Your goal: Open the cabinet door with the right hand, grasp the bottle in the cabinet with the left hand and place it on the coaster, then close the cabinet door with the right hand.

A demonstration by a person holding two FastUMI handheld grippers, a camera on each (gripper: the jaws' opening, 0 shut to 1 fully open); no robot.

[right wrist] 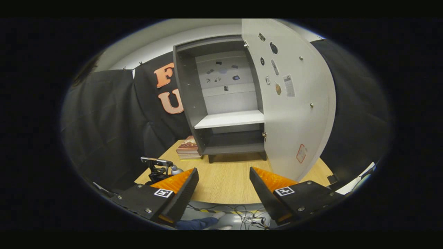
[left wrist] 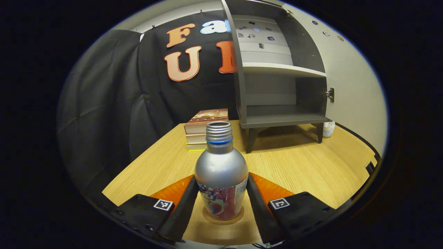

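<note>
A silver bottle (left wrist: 221,173) with a threaded neck and a red label stands upright on a round coaster (left wrist: 223,219) on the wooden table (left wrist: 297,166). My left gripper (left wrist: 221,193) is open, its fingers close on either side of the bottle's lower body. Behind it the grey cabinet (left wrist: 277,117) has bare shelves, and its white door (left wrist: 353,86) is swung wide. In the right gripper view, my right gripper (right wrist: 223,186) is open and holds nothing. It hovers off the table's near edge, facing the cabinet (right wrist: 228,119) and the door (right wrist: 294,114). The left gripper (right wrist: 155,169) and bottle top (right wrist: 175,170) appear at lower left.
A stack of books (left wrist: 204,129) lies left of the cabinet on the table. A small white object (left wrist: 328,128) sits by the cabinet's right leg. Cables (right wrist: 242,212) lie on the floor below the table edge. Black cloth walls in the left side.
</note>
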